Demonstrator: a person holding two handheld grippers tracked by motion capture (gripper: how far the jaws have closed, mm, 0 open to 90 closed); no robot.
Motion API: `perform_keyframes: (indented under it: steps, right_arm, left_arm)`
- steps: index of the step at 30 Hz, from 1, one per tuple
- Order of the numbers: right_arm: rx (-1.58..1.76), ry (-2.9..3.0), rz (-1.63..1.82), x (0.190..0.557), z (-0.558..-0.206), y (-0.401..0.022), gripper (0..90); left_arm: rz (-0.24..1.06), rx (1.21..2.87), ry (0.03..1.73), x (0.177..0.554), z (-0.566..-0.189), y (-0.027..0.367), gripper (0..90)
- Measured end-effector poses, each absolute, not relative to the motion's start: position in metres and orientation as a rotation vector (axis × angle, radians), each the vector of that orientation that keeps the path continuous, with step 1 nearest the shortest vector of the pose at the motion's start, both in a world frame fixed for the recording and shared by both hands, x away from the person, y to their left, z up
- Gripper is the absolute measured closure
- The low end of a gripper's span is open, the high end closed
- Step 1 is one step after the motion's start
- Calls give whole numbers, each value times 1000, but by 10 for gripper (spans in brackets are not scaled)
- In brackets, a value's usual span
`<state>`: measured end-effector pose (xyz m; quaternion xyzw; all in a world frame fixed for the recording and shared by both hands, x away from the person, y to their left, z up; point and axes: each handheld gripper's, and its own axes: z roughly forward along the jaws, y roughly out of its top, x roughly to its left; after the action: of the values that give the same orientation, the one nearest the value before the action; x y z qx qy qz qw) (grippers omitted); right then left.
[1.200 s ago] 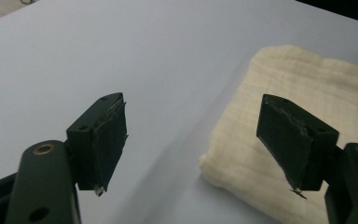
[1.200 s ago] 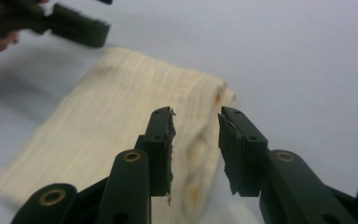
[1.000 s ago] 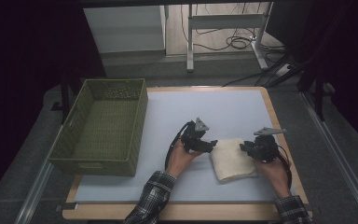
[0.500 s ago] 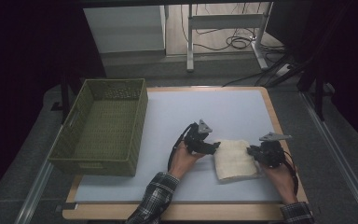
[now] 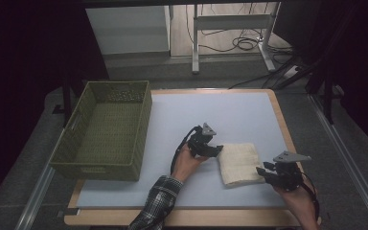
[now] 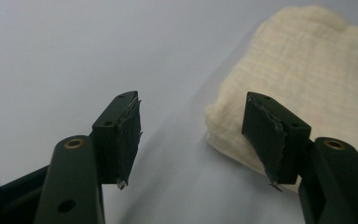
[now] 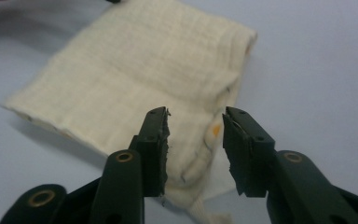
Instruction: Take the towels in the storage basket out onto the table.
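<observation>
Towel folded, still on table

Towel (image 5: 238, 164) lies folded on the mat, basket (image 5: 106, 129) at 9 o'clock empty. Left gripper (image 5: 214, 150) closing, nothing pinched; right gripper (image 5: 267, 172) opening, clear of cloth. Transfer to basket likely remains.

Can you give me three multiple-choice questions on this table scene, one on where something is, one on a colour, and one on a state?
1. Where does the folded cloth lie?
A. in the basket
B. on the table between the two grippers
C. on the floor

2. What colour is the woven basket?
A. green
B. red
C. white

3. How do the right gripper jaws stand?
A. clamped on the basket rim
B. shut on the cloth
C. apart, with nothing pressed between them

Answers: 1 B, the cloth lies flat on the table between the left gripper and the right one. 2 A, its weave is olive green. 3 C, a gap shows between the pads above the cloth.
</observation>
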<state>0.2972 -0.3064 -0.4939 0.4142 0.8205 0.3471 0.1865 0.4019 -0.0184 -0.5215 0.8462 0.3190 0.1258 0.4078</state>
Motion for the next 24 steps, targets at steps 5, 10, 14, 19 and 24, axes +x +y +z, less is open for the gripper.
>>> perform_keyframes:
  steps: [5,10,14,19,24]
  right_arm:
    - [1230,2310,961,296,-509,-314,578]
    - [1277,2329,999,296,-518,-316,520]
    - [1308,2305,1040,293,-521,-317,592]
    - [1374,2326,1114,294,-522,-320,767]
    - [1366,2326,1100,293,-521,-317,795]
  left_arm:
    - [337,2172,834,408,-531,-21,354]
    - [241,2152,849,414,-535,-21,360]
    - [216,2169,830,411,-534,-23,461]
    - [150,2220,829,408,-528,-28,661]
    - [157,2253,792,403,-526,-34,859]
